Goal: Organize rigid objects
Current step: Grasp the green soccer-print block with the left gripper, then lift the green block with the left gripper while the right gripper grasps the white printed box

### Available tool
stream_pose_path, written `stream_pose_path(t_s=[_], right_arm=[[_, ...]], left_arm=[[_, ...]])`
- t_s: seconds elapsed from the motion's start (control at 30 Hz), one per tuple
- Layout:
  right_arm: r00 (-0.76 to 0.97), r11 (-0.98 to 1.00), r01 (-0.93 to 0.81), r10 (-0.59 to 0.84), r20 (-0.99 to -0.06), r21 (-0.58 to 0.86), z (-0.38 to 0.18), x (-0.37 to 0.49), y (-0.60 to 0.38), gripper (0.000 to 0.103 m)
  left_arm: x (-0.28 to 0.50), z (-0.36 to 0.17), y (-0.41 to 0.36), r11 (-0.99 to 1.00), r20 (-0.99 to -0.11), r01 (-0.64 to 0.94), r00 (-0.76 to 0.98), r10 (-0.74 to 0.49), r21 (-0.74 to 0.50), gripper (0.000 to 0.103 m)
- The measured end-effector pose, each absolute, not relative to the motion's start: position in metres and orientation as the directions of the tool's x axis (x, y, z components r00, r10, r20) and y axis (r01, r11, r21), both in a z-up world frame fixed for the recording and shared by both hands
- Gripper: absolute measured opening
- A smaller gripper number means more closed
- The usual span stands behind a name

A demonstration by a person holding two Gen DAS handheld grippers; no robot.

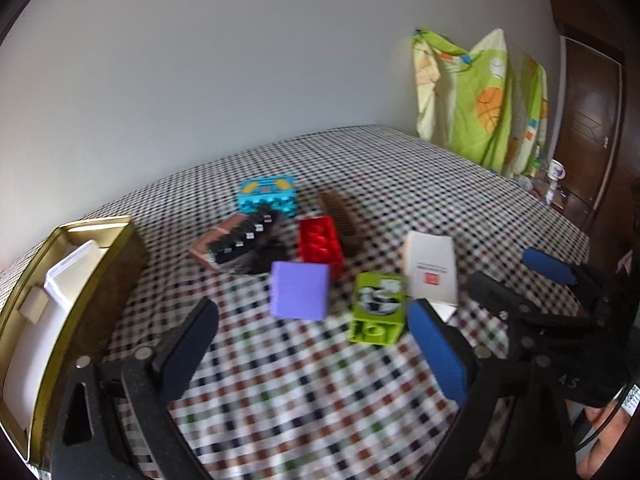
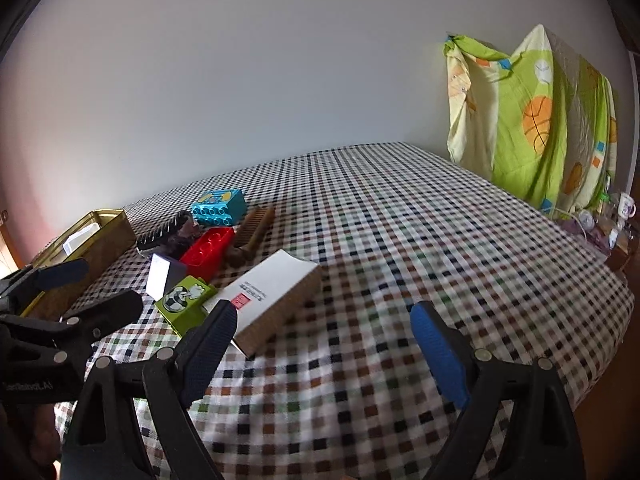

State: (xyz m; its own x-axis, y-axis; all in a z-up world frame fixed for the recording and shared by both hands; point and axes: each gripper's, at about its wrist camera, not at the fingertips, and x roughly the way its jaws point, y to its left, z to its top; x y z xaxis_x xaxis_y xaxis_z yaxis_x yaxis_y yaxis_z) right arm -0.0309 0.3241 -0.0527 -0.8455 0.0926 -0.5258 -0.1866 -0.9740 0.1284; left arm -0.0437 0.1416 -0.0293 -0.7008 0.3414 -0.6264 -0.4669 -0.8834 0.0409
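Toys clustered mid-table on the checked table (image 1: 360,400): purple block (image 1: 300,295), green brick (image 1: 378,308), red brick (image 1: 320,245), blue brick (image 1: 268,196), black comb (image 1: 244,240), wooden comb (image 1: 340,220), white box (image 1: 432,272) at right. Gold tin (image 1: 60,300) sits at the left edge. Left claw (image 1: 312,344) wide, empty, near the purple block; right claw (image 2: 324,344) wide, empty, just near the white box.

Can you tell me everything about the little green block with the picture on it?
The green block is a lime-green plastic toy brick lying on the checked tablecloth. A black-and-white cartoon picture covers one face, too blurred to identify. Another face shows round hollows. It sits beside the white box, perhaps touching it, near the purple block. Neither gripper touches it.
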Motion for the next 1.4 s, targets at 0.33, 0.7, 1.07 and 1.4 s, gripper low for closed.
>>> stream_pose_path(t_s=[0.33, 0.7, 1.07, 1.4], right_arm=[[-0.845, -0.963, -0.211, 0.093, -0.526, 0.169, -0.058, -0.027, 0.333, 0.09], [-0.849, -0.965, -0.179, 0.052, -0.527, 0.193, -0.054, -0.034, 0.326, 0.091], [-0.784, -0.969, -0.18, 0.038, -0.619, 0.169, -0.05, -0.071, 0.299, 0.09], [-0.695, -0.98, -0.167, 0.038, -0.718, 0.11, -0.056, -0.099, 0.29, 0.09]], left_arm=[[-0.053, -0.045, 0.162, -0.847, -0.676, -0.532, -0.628, 0.385, 0.012, 0.061], [-0.056, -0.043, 0.158, -0.832, -0.687, -0.553, -0.59, 0.425, -0.04, 0.03], [-0.063, -0.027, 0.111, -0.901, -0.615, -0.435, -0.712, 0.337, 0.01, 0.03], [-0.071, -0.033, 0.077, -0.936, -0.625, -0.351, -0.724, 0.293, -0.032, 0.03]])
